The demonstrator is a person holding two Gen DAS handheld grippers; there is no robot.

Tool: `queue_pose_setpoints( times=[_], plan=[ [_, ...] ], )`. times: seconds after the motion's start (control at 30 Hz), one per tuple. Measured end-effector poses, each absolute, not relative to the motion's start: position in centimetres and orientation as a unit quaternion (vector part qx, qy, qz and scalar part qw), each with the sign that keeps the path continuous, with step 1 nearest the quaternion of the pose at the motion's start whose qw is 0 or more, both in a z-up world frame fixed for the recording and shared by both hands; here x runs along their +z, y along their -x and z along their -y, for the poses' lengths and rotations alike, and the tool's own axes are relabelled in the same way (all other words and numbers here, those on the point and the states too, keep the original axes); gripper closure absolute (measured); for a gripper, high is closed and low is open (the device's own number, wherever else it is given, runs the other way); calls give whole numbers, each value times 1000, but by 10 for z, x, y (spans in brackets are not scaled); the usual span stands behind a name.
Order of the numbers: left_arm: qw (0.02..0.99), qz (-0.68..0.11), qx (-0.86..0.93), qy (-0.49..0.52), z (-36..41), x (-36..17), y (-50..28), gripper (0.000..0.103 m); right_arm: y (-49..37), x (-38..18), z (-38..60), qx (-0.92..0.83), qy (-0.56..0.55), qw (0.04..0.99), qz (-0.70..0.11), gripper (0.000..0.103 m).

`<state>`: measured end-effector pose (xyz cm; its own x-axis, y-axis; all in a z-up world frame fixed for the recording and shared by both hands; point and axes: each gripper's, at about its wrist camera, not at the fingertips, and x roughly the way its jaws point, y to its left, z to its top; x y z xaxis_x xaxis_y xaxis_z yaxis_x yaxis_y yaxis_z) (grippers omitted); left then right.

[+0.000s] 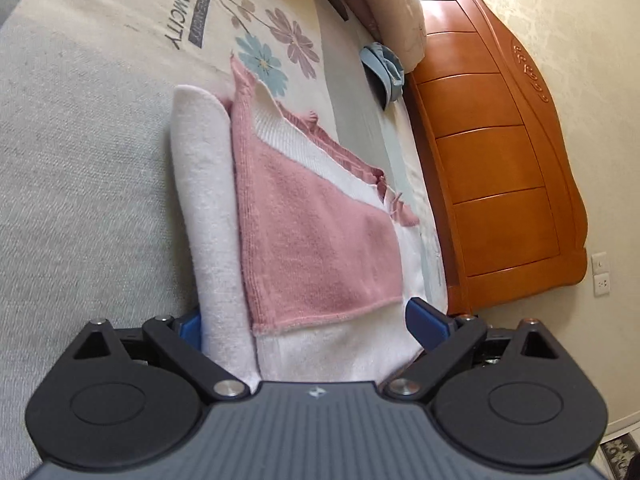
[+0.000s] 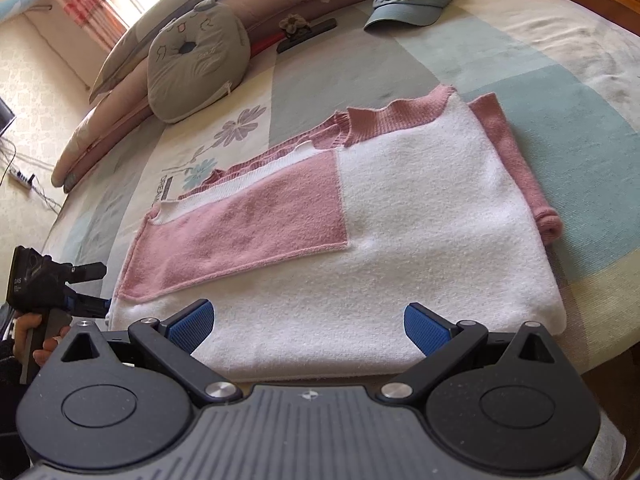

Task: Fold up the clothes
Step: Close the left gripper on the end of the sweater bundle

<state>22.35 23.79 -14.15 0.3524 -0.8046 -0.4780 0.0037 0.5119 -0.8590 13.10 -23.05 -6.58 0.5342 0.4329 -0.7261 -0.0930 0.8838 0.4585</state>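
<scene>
The pink-and-white sweater (image 2: 360,240) lies folded flat on the bed (image 2: 520,60); the left gripper (image 1: 312,320) has its fingers spread wide at the sweater's edge, gripping nothing; the right gripper (image 2: 310,324) hangs over the near hem, fingers wide apart and empty; a blue cap (image 2: 412,0) sits well apart.

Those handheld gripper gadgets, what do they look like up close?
Each is a black plastic tool with a ribbed grey top, two round black discs, silver pivot pins and angled black link arms ending in ridged blue finger pads. The left gripper, seen from outside, has a white label and a pistol-style handle; a dark sleeve cuff shows behind it.
</scene>
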Motion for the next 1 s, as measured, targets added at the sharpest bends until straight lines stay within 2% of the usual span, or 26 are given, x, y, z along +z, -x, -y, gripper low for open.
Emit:
queue_pose_setpoints(
  times=[0.27, 0.53, 0.6, 0.77, 0.8, 0.97, 1.0],
  plan=[
    [713, -509, -293, 381, -216, -140, -260, 7, -125, -54, 230, 157, -184, 863, -443, 0],
    [707, -511, -304, 382, -222, -142, -243, 10, -126, -54, 225, 165, -184, 861, -445, 0],
    [709, -509, -298, 386, -224, -145, -248, 16, -128, -53, 220, 174, -185, 860, -443, 0],
    [708, -522, -276, 388, -232, -151, -257, 44, -130, -48, 200, 203, -176, 858, -438, 0],
    [708, -525, -270, 388, -234, -152, -255, 55, -129, -48, 197, 207, -174, 857, -439, 0],
    [698, -535, -291, 377, -232, -157, -249, 55, -126, -45, 192, 217, -177, 853, -441, 0],
    [696, -536, -284, 384, -234, -160, -252, 58, -125, -43, 191, 224, -178, 852, -438, 0]
  ],
)
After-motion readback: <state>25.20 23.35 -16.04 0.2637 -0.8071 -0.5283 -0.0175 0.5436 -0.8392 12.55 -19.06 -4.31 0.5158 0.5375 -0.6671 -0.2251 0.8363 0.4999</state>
